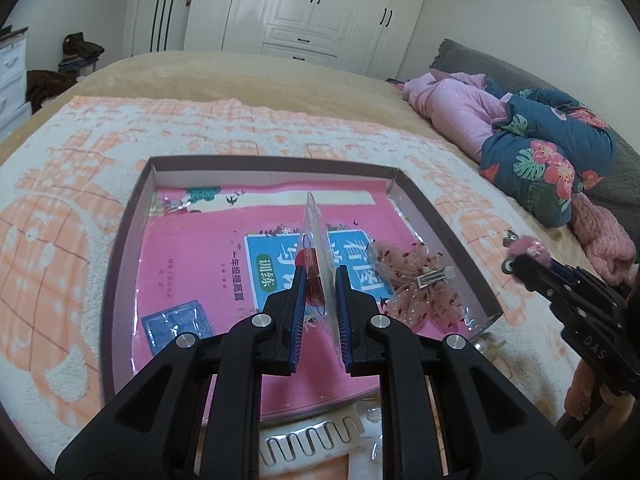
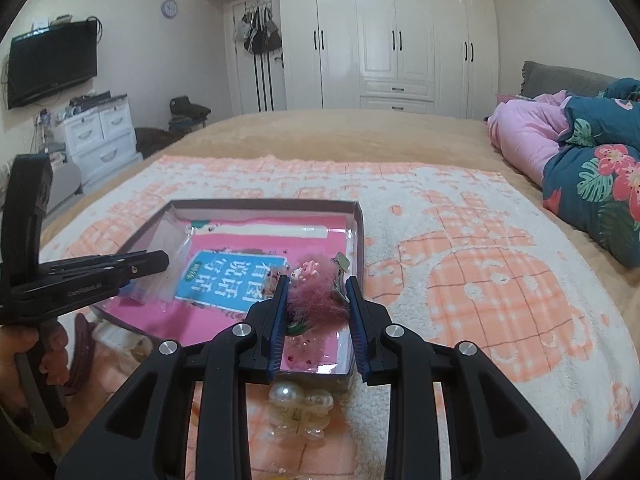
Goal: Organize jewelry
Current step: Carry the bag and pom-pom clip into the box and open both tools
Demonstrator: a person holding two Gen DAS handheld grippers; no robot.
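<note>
Over a shallow box (image 1: pixel 404 196) on a peach-checked towel (image 1: pixel 60 240) spread across a bed (image 2: pixel 340 128). Left gripper (image 1: pixel 319 286) pinched shut on a clear packet (image 1: pixel 316 236) with something red inside, held on edge above the pink book (image 1: pixel 192 248) lining the box bottom. Right gripper (image 2: pixel 319 298) closed on a fluffy pink hair clip (image 2: pixel 316 298), narrow gap between the jaws, poised above the box's near right corner. In the box: a lace bow clip (image 1: pixel 416 280) near the right wall, a blue packet (image 1: pixel 176 322) near the front left, another clear packet (image 1: pixel 170 204) in the far left corner. Outside the near wall, on the towel: a pearl clip (image 2: pixel 300 404). Bunched quilts (image 2: pixel 592 168) along the bed's right edge.
</note>
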